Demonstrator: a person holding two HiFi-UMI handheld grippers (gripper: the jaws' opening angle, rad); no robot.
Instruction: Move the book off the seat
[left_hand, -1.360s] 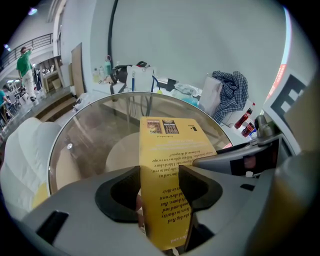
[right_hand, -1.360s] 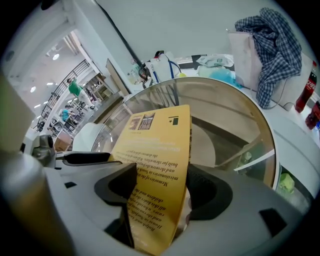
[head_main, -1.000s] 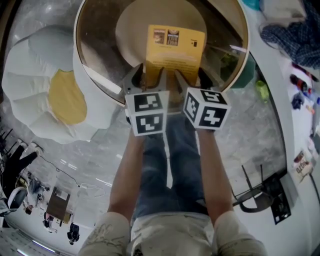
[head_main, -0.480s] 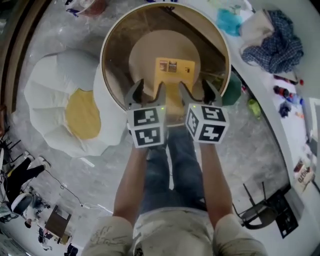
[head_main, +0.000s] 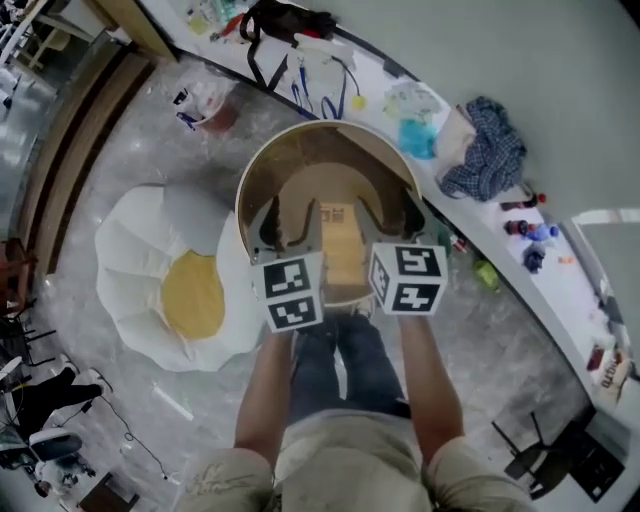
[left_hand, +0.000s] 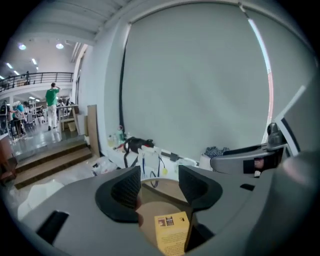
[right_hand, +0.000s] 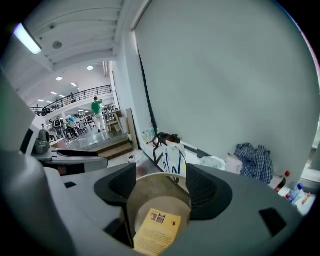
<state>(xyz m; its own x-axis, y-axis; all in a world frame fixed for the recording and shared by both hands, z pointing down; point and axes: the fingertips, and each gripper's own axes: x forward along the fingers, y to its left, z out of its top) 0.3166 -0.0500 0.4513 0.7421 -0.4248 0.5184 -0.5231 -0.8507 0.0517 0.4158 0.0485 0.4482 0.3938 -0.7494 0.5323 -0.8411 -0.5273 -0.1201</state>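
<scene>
You're pulling back, so your left gripper (head_main: 290, 225) and right gripper (head_main: 392, 222) hang wide open, empty. The book (head_main: 345, 250) still lies on the seat (head_main: 330, 185), 12 o'clock ahead. No grab yet.

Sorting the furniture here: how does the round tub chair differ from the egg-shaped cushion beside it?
The tub chair is tan with a tall curved wall; the egg cushion is white with a yellow centre and lies low. The chair holds a yellow book; the cushion bears nothing. Both sit on the floor.
</scene>
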